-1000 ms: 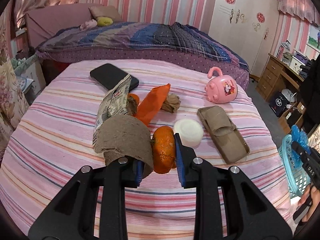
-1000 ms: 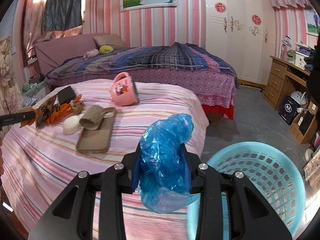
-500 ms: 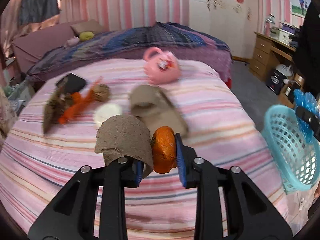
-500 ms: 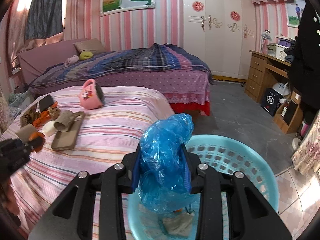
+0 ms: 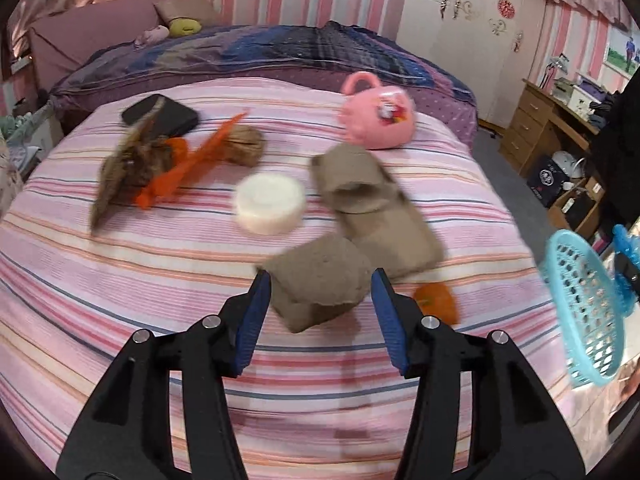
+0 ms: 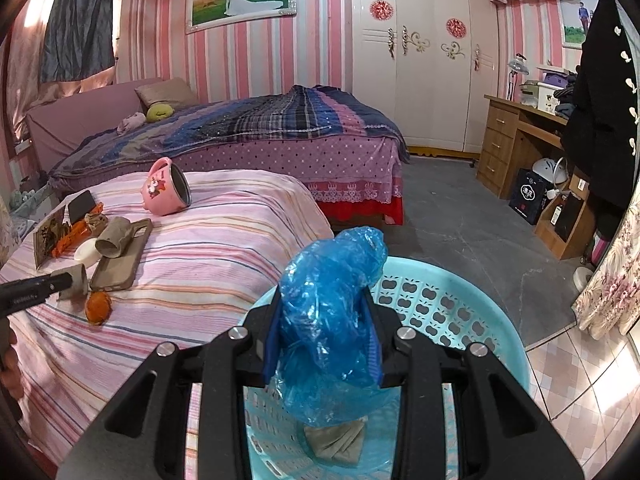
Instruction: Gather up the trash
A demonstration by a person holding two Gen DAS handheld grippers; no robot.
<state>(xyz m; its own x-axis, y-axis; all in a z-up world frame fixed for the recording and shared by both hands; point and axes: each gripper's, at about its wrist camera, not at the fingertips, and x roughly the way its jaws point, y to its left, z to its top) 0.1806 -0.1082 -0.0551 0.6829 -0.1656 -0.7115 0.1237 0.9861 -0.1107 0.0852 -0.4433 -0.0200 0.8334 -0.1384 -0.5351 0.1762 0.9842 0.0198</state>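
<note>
Two grippers were at work over the striped bed [image 5: 120,280]. The left gripper [image 5: 320,304] had just been opening its jaws; the cardboard tube [image 5: 320,280] sat between the blue pads without either pad clearly pressing on it, and the orange peel [image 5: 436,300] lay on the sheet just right of the right finger. Motion blur smeared this view, so whether the tube rested on the bed or was dropping I could not say for sure. The right gripper [image 6: 324,328] was clamped on a crumpled blue bag [image 6: 332,308], held over the basket [image 6: 460,308] that stood on the floor by the bed's edge, with a brownish scrap already inside.

The bag looked feather-light, soft and slick; a pinch through its bunched middle, as it was held, would serve best, since a loose edge would likely slide out. The tube seemed light and fairly stiff but crushable, so a gentle squeeze across its round wall should do. The peel was probably limp and a little slippery, lying low on soft bedding, and would want the fingers pressed down around it from above. Farther back lay more litter: a wrapper [image 5: 120,176], an orange packet [image 5: 184,172] and a white cap [image 5: 270,204]. The pink mug [image 5: 378,120], phone [image 5: 160,116] and case [image 5: 384,216] did not look like trash.
</note>
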